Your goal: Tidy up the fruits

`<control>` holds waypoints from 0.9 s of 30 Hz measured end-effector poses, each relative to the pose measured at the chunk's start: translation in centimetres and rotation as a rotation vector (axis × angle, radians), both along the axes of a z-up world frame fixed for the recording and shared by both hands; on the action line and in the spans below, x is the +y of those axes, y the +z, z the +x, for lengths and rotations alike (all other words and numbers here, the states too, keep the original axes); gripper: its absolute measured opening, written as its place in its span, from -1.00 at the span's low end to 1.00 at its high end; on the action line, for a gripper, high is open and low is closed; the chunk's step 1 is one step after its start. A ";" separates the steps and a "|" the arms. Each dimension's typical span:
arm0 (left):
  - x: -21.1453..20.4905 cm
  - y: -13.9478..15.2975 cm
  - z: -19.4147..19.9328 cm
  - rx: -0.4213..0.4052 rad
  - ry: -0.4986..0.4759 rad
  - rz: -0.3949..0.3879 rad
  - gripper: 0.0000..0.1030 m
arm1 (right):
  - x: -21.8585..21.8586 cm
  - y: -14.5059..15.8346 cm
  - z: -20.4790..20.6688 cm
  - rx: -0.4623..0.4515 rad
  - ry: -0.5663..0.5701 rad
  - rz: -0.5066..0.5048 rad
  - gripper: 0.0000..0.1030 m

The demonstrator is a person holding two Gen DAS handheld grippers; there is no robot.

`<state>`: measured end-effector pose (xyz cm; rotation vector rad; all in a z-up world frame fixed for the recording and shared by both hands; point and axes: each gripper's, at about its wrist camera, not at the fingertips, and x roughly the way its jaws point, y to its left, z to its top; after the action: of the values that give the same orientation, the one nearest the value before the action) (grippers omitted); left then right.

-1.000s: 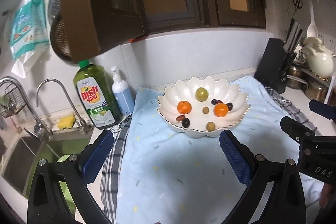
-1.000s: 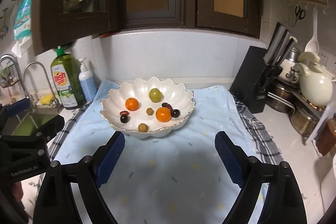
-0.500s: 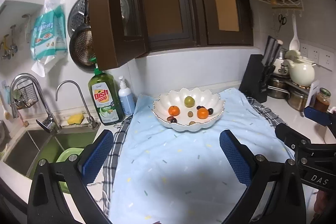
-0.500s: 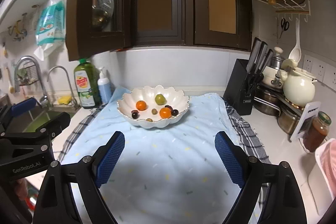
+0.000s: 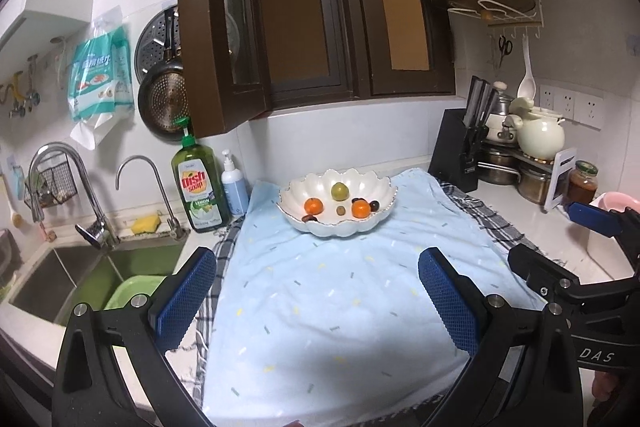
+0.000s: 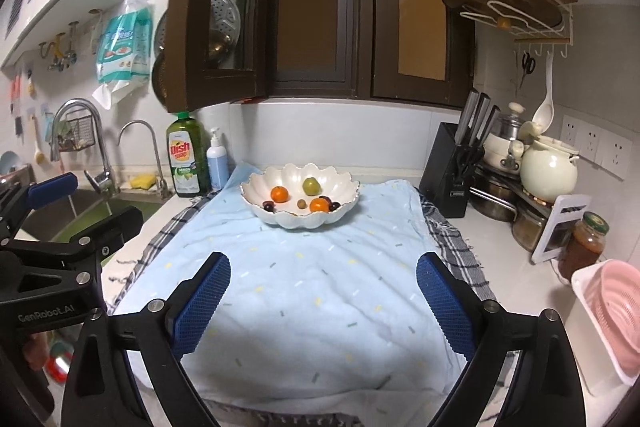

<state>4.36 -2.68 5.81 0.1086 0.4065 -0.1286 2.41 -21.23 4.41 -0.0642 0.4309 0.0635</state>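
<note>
Pale blue speckled cloth (image 5: 340, 291) covers the counter beneath both tools, over a grey checked towel (image 6: 452, 243). Well ahead of the fingertips, at the cloth's far end, sits the white scalloped ceramic bowl (image 5: 380, 187) holding two orange tangerines (image 5: 313, 205), one green round fruit (image 5: 339, 190) and a few small dark and olive fruits. The left gripper (image 5: 318, 303) hangs released, blue pads wide apart with only cloth between them. The right gripper (image 6: 322, 307) is likewise released; its jaws have just been opening, nothing between them. Left of the bowl stands a green dish-soap bottle (image 5: 199, 187).
</note>
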 end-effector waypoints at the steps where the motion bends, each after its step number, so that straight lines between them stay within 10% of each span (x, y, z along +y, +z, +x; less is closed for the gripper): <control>1: 0.1 0.0 -0.3 0.003 0.000 -0.004 1.00 | 0.0 0.0 -0.3 -0.002 0.000 -0.004 0.85; 27: 1.3 0.6 -4.1 -0.032 0.020 0.016 1.00 | 1.2 0.2 -3.6 -0.021 0.019 -0.015 0.85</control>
<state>0.25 -1.37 6.36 0.1218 0.3770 -0.1041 -1.16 -20.01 4.57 -0.0838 0.4102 0.0778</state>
